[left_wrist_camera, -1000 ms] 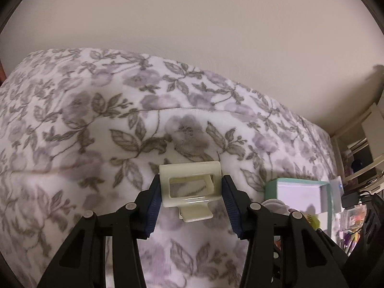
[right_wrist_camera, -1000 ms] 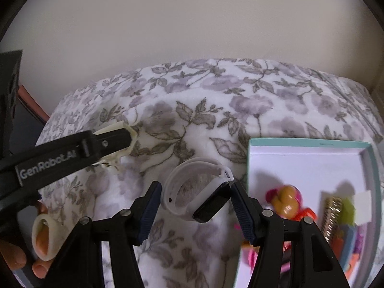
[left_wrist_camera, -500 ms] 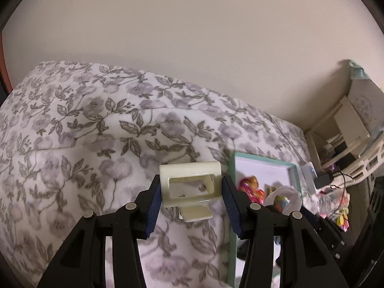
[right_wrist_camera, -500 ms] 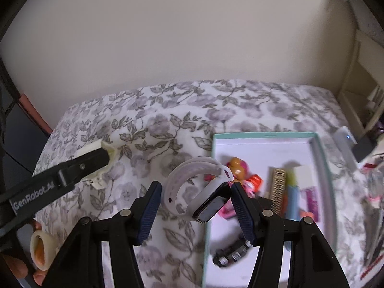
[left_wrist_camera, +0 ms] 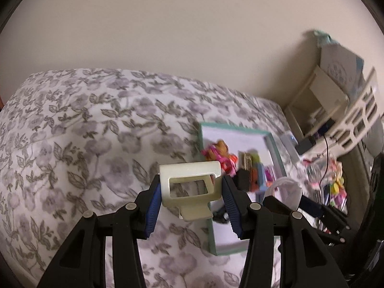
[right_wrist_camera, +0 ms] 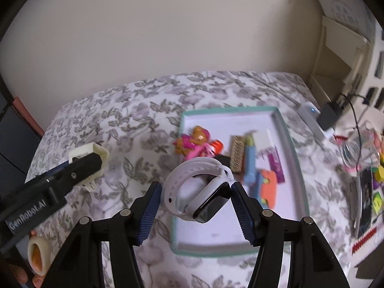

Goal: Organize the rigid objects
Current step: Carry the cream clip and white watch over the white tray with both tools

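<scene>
1. Being clamped between the blue pads of the left gripper (left_wrist_camera: 190,193), at centre frame of the left wrist view, is a cream plastic clip (left_wrist_camera: 190,187); the jaws are being held partly apart by it.
2. A white smartwatch (right_wrist_camera: 198,192) is being gripped by the right gripper (right_wrist_camera: 194,195) at centre frame of the right wrist view, with the jaws about half open around it.
3. Both items are being held above a floral bedspread (right_wrist_camera: 115,129).
4. A teal-rimmed tray (right_wrist_camera: 296,168) is being shown right of centre on the bed, with toys lying inside.
</scene>
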The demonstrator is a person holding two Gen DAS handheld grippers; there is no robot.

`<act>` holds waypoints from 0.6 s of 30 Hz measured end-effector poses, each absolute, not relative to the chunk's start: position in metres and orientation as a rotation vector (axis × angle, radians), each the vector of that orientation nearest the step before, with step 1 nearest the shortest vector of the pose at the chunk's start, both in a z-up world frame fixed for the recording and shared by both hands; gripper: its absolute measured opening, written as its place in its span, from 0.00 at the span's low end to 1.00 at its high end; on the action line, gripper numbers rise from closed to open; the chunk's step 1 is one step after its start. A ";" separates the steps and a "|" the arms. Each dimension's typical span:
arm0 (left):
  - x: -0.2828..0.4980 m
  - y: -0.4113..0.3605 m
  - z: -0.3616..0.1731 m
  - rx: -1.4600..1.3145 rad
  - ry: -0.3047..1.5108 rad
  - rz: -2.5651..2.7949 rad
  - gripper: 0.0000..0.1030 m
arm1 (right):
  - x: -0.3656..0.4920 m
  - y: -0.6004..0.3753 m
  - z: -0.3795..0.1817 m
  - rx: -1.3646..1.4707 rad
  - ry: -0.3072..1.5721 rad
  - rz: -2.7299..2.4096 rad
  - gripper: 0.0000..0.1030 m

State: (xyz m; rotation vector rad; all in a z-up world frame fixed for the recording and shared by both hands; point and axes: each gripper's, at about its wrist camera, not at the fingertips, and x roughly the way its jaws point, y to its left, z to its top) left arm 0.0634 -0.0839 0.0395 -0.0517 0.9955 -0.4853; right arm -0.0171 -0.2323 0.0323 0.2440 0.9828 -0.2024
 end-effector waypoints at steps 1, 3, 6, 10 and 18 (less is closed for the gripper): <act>0.060 -0.089 0.038 -0.041 1.000 -0.493 0.49 | -0.021 -0.237 0.030 0.246 0.990 -0.211 0.61; 0.053 -0.099 0.034 -0.021 1.009 -0.511 0.49 | -0.025 -0.248 0.023 0.258 1.008 -0.227 0.61; 0.045 -0.116 0.021 -0.001 1.033 -0.540 0.49 | -0.031 -0.272 0.005 0.311 1.058 -0.270 0.61; 0.037 -0.137 -0.004 0.033 1.096 -0.567 0.49 | -0.036 -0.293 -0.011 0.322 1.106 -0.328 0.61; 0.029 -0.165 -0.033 0.078 1.171 -0.597 0.49 | -0.040 -0.320 -0.035 0.365 1.160 -0.371 0.61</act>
